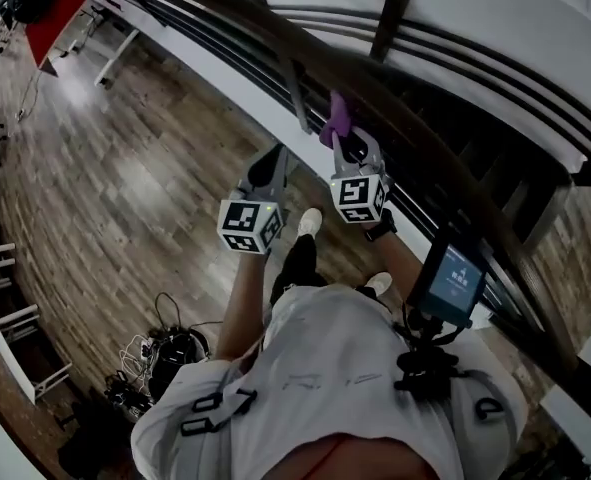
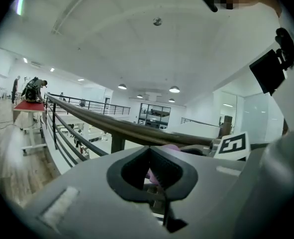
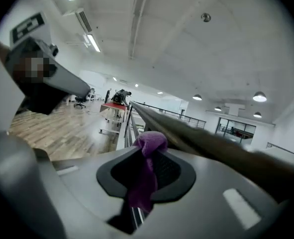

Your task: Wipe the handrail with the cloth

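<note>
The dark wooden handrail (image 1: 275, 28) runs diagonally from upper left to lower right on black railing posts. My right gripper (image 1: 347, 140) is held up at the rail's near side, shut on a purple cloth (image 1: 336, 118) that touches the rail. In the right gripper view the cloth (image 3: 147, 176) hangs bunched between the jaws of that gripper (image 3: 149, 151), with the handrail (image 3: 201, 141) just beyond. My left gripper (image 1: 273, 168) hovers left of it and slightly below the rail, its jaws together on nothing. In the left gripper view the handrail (image 2: 117, 126) crosses ahead of that gripper (image 2: 149, 151).
Black horizontal bars and a post (image 1: 388, 23) fill the railing under the rail. A red table (image 1: 60, 13) stands far left on the wood floor. Cables and a dark bag (image 1: 165, 353) lie by the person's feet. A small screen (image 1: 453, 278) is mounted at the person's chest.
</note>
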Tool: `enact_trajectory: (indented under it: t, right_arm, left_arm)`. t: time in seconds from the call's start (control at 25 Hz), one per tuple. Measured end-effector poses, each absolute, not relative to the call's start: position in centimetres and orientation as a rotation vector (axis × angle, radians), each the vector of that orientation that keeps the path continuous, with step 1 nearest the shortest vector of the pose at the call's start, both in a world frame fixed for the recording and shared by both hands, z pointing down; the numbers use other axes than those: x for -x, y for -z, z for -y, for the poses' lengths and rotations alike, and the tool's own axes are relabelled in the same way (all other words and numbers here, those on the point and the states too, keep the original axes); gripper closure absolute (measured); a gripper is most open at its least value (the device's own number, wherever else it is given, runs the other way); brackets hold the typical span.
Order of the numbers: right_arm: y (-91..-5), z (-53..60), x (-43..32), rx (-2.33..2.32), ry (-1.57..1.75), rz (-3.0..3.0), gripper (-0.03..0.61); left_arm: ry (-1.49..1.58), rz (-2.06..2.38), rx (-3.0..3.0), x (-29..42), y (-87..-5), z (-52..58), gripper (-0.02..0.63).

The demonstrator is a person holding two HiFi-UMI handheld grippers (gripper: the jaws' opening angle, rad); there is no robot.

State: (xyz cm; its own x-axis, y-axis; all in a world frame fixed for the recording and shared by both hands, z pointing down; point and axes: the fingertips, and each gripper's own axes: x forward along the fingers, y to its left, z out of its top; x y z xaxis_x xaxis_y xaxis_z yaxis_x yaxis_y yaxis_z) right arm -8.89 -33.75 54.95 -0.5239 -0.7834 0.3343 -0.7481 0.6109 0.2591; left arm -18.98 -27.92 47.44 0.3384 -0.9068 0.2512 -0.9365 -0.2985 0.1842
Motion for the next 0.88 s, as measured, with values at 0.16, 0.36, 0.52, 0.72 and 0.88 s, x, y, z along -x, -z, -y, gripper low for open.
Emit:
enact_trajectory:
  t: [0.16, 0.36, 0.52, 0.72, 0.88]
  right_arm:
    - [-60.8, 39.4, 14.3, -1.290, 0.079, 2.327, 0.523]
    - [-66.4, 47.3, 19.3, -1.239, 0.129, 2.182, 0.528]
    - [-71.0, 50.6, 21.6, -1.093, 0.122, 2.070, 0.528]
    - [-72.4, 49.6, 19.2, -1.114, 0.037, 2.073, 0.531]
    - [-72.4, 47.9, 16.2, -1.130, -0.016, 2.081, 0.531]
  left_arm:
    - [-0.174, 1.635, -2.278, 22.1, -49.4, 29.8, 0.612]
    - [-0.208, 1.630, -2.256, 25.0, -50.7, 31.4, 0.612]
    - [-0.244, 1.615, -2.245, 26.6, -51.9, 32.0, 0.612]
    - [-0.253, 1.575, -2.255, 25.6, -53.0, 32.2, 0.612]
    - [-0.251, 1.502, -2.302, 23.0, -52.9, 32.7, 0.612]
